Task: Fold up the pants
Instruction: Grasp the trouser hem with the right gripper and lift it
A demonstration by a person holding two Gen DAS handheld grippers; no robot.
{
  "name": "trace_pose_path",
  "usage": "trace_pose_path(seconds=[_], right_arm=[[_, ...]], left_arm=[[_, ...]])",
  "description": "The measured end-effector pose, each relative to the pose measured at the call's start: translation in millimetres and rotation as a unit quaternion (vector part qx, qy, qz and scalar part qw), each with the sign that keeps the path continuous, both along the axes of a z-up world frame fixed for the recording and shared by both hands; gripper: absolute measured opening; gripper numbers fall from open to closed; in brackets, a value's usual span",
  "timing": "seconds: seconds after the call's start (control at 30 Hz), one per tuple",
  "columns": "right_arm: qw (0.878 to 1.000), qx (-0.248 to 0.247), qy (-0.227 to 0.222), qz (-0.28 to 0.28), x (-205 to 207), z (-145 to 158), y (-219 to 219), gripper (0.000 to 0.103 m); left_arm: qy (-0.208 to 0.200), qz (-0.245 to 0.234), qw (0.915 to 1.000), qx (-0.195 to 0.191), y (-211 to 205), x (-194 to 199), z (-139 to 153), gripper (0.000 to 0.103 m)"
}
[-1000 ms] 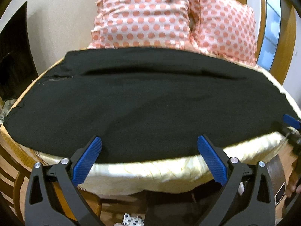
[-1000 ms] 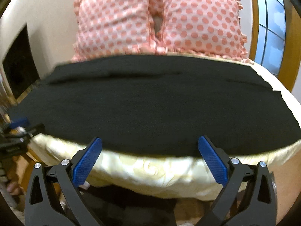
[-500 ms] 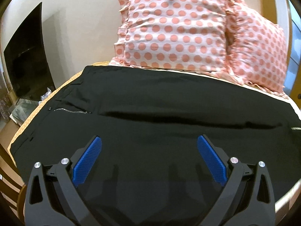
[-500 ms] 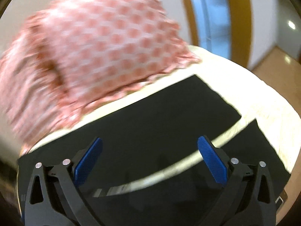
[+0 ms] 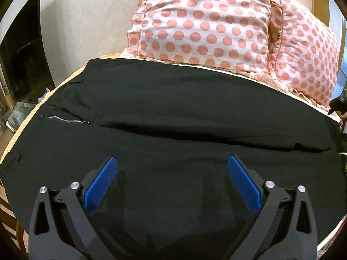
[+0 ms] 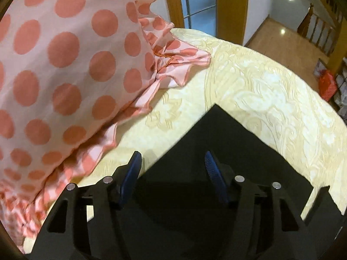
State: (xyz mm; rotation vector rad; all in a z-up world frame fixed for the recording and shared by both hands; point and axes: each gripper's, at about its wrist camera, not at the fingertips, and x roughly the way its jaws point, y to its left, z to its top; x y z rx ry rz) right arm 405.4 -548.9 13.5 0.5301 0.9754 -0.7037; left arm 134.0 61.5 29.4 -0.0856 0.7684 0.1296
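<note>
Black pants (image 5: 173, 112) lie flat across the cream bedspread, waist and silver zipper (image 5: 67, 120) at the left, legs running right. My left gripper (image 5: 172, 166) is open and empty, low over the near leg. In the right wrist view a hem corner of the far leg (image 6: 219, 134) lies on the bedspread. My right gripper (image 6: 172, 160) is open, partly narrowed, low over that corner with nothing between the blue pads. The right gripper also shows at the far right edge of the left wrist view (image 5: 338, 106).
Two pink polka-dot pillows (image 5: 206, 21) stand at the head of the bed, one close to my right gripper (image 6: 65, 65). A dark TV screen (image 5: 23, 49) stands at the left. The cream bedspread (image 6: 271, 91) ends near a wooden door frame (image 6: 232, 6) and wooden floor.
Both grippers moved from off the bed's front edge to over the pants. The right one swung right to the far leg's hem corner and its jaws narrowed.
</note>
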Motion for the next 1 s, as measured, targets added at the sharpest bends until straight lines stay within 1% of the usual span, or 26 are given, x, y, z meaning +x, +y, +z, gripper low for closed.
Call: trace_pose_path(seconds=[0.03, 0.1, 0.13, 0.2, 0.23, 0.27, 0.3, 0.37, 0.4, 0.43, 0.5, 0.6, 0.67, 0.73, 0.8, 0.83, 0.87, 0.93, 1.0], right_arm=[[1.0, -0.015, 0.01, -0.001, 3, -1, 3, 0.064], [0.999, -0.04, 0.027, 0.0, 5, -4, 4, 0.059], [0.998, -0.051, 0.022, 0.003, 1, -4, 5, 0.054], [0.999, -0.051, 0.004, 0.003, -10, -3, 5, 0.045], [0.999, -0.05, -0.002, 0.002, -16, -1, 5, 0.034], [0.999, -0.043, -0.015, 0.005, -23, 1, 3, 0.028], [0.999, -0.027, -0.032, 0.008, -31, 3, -1, 0.025], [0.998, 0.003, -0.062, 0.012, -41, 5, -9, 0.009], [0.996, 0.022, -0.089, 0.014, -52, 8, -12, 0.007], [0.994, 0.03, -0.108, 0.017, -58, 12, -14, 0.006], [0.986, 0.034, -0.159, 0.032, -82, 27, -13, 0.006], [0.976, 0.035, -0.21, 0.055, -117, 48, -4, 0.005], [0.967, 0.044, -0.242, 0.066, -148, 59, 2, 0.005], [0.958, 0.055, -0.27, 0.076, -181, 63, 5, 0.005], [0.954, 0.061, -0.283, 0.082, -212, 64, 14, 0.005], [0.952, 0.067, -0.288, 0.083, -232, 60, 19, 0.005], [0.952, 0.073, -0.287, 0.08, -244, 54, 19, 0.005], [0.954, 0.089, -0.279, 0.069, -260, 38, 18, 0.005], [0.956, 0.114, -0.265, 0.057, -265, 21, 14, 0.005]], left_arm=[[0.001, 0.0, 1.0, 0.0, 0, 0, 0, 0.101], [0.002, -0.002, 1.0, 0.0, -1, 0, -1, 0.101], [0.004, -0.002, 1.0, 0.0, -1, 0, -1, 0.101], [0.005, -0.004, 1.0, -0.002, -1, 0, -2, 0.101], [0.006, -0.005, 1.0, -0.004, 0, 1, -2, 0.101], [0.007, -0.005, 0.9999, -0.005, 0, 1, -2, 0.101], [0.007, -0.006, 0.9999, -0.007, 0, 1, -2, 0.101], [0.007, -0.007, 0.9999, -0.009, 1, 1, -2, 0.101], [0.007, -0.007, 0.9999, -0.01, 1, 1, -2, 0.101], [0.008, -0.007, 0.9999, -0.011, 1, 1, -2, 0.101], [0.008, -0.006, 0.9999, -0.011, 1, 1, -3, 0.101], [0.006, -0.005, 0.9999, -0.011, 1, 0, -3, 0.101], [0.005, -0.004, 0.9999, -0.009, 1, -1, -3, 0.101], [0.004, -0.004, 1.0, -0.006, 0, -1, -3, 0.101], [0.002, -0.004, 1.0, 0.0, -2, -2, -2, 0.101], [0.002, -0.004, 1.0, 0.002, -2, -3, -2, 0.101], [0.001, -0.005, 1.0, 0.005, -3, -3, -2, 0.101], [-0.001, -0.005, 0.9999, 0.01, -5, -4, -1, 0.101], [-0.001, -0.007, 0.9999, 0.015, -7, -4, -1, 0.101]])
